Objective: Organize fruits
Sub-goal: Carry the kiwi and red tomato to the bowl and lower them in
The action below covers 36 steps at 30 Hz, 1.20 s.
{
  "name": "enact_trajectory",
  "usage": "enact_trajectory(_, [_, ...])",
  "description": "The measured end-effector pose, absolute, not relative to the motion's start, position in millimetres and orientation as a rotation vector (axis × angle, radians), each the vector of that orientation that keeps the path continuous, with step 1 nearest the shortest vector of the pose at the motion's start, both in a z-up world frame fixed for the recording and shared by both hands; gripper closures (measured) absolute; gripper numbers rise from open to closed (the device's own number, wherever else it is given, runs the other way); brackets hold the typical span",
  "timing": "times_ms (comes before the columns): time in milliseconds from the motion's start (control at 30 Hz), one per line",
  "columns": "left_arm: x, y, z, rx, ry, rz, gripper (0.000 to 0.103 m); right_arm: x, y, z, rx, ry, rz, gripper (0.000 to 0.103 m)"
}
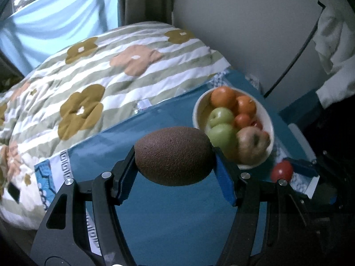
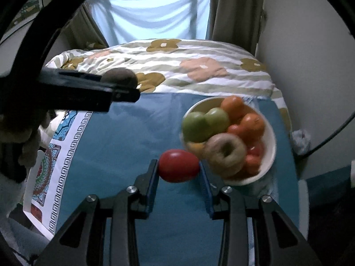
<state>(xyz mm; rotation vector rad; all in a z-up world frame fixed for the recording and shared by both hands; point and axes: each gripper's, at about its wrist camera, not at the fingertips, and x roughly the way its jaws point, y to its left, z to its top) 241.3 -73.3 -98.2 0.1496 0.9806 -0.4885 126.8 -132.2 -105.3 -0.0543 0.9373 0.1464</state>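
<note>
Both wrist views look down and forward over the blue worktop (image 1: 168, 217) toward the bed (image 2: 199, 71). Shared: worktop, white bowl (image 1: 199, 108), bed, curtain (image 2: 153, 13). Each view also shows the opposite claw.

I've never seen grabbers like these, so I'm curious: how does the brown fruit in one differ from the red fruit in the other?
The kiwi is dull brown with a rough, speckled skin; the tomato is bright red, smooth and glossy. The kiwi sits in the left gripper, the tomato in the right gripper. The left gripper's jaws stand wider around the kiwi than the right's around the tomato. Both are egg-shaped, held sideways above the blue cloth.
</note>
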Motion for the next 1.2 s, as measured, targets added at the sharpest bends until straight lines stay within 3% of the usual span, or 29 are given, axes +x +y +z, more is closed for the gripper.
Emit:
enact_trajectory(1000, [298.0,-245.5,-158.9,0.203,1.064,-0.476,0.032,197.0,-293.6,-137.6,-0.006,0.974,0.16,0.07])
enact_trajectory(1067, [297.7,-245.4,-157.0,0.2,1.051,-0.479,0.026,197.8,-296.1,-138.8,0.0,0.976,0.163,0.07])
enact_trajectory(1133, [297.3,-244.8,-153.3,0.206,1.032,-0.467,0.0,198.9,-298.9,-139.4,0.007,0.975,0.168,0.07])
enact_trajectory(1200, [296.8,-242.3,-150.0,0.198,1.016,-0.463,0.0,199.5,-300.0,-140.7,0.009,0.977,0.171,0.07])
